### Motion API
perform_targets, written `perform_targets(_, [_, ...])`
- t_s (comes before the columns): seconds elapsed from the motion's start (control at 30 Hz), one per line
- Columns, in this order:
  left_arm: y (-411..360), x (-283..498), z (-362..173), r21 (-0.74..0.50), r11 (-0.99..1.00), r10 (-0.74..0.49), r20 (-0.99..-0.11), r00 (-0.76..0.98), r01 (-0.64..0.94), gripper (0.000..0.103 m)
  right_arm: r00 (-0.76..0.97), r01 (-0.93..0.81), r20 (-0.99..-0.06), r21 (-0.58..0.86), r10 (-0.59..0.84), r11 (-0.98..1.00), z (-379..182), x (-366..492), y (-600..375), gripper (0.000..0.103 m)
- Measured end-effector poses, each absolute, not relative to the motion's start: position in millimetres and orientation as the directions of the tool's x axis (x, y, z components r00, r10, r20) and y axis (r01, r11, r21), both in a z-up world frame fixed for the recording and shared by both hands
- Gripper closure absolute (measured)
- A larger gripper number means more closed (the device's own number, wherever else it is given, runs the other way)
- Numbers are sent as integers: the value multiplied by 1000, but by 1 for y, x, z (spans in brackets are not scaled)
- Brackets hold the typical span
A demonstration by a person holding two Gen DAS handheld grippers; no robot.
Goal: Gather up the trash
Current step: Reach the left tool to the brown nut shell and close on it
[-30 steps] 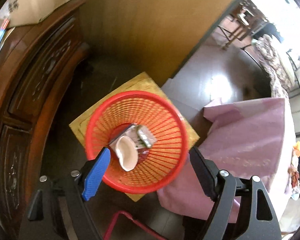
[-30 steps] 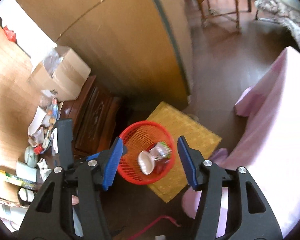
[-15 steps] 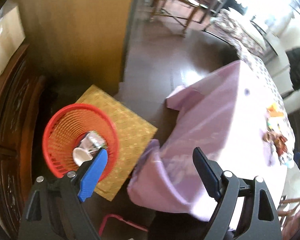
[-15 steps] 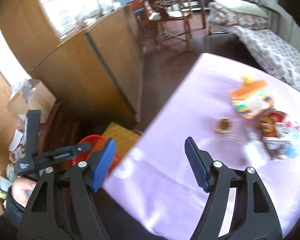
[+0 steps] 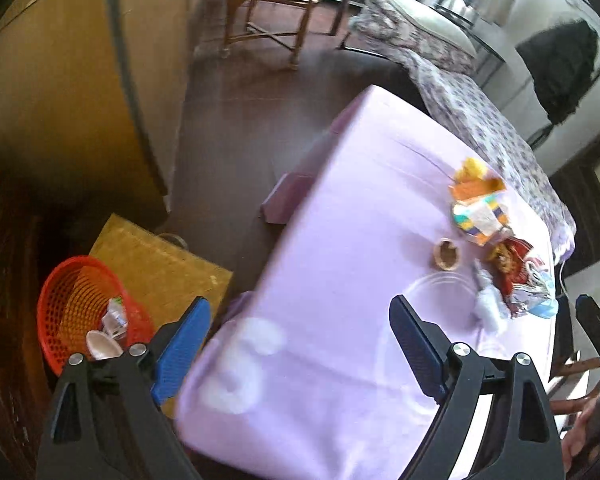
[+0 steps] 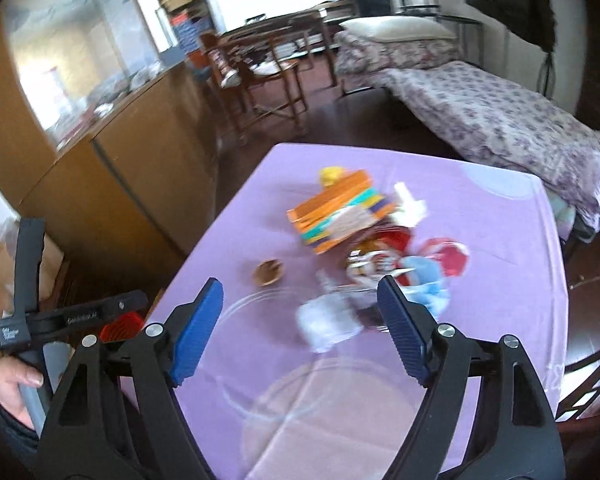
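A red mesh basket (image 5: 76,304) on the floor at lower left holds a white cup and a crumpled wrapper. Trash lies on the purple-clothed table (image 5: 360,240): an orange striped carton (image 6: 336,208), a small brown cup (image 6: 268,272), red snack wrappers (image 6: 384,256), a blue wrapper (image 6: 424,280) and a clear plastic piece (image 6: 328,320). My left gripper (image 5: 300,344) hangs over the table's near corner, jaws opening, nothing between them. My right gripper (image 6: 300,328) is over the table short of the clear plastic, jaws opening, pads touching nothing.
A yellow mat (image 5: 160,260) lies under the basket beside a wooden cabinet (image 5: 60,92). Dark floor separates the table from chairs (image 6: 260,76) and a floral-covered bed (image 6: 492,120). A hand (image 6: 12,384) holds the left gripper's handle at the table's left edge.
Both grippers swung from above the red basket to over the purple table. The basket slid to the lower left of the left view. The right jaws spread wider.
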State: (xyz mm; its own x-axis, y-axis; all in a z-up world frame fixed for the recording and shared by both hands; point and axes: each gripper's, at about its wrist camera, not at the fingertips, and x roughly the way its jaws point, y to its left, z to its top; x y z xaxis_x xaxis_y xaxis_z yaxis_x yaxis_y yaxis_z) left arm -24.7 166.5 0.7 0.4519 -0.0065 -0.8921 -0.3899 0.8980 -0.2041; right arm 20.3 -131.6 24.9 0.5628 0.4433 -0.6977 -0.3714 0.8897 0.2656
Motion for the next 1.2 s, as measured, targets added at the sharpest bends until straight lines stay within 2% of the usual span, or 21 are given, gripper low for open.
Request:
perform_targets(0.17, [123,6,-8,-196,920,-27,-896,443,-340,14,565,-278,-692,353,449,893,2,37,-169,26])
perform_targets(0.33, [99,26,-22,-179,932,-29,-905,425,-316,14,579,-261,-703,319,412,911,-5,41,-182,26])
perform_targets(0.9, [87,54,-39,-117,944,20,-913,408,-308,14,614,-139,-702,353,360,925,-10,53,-219,26])
perform_targets(1.2, [74,75,-50,-74,960,43,-913,405,-269,14,612,-136,-706,349,356,927,-11,53,-222,26])
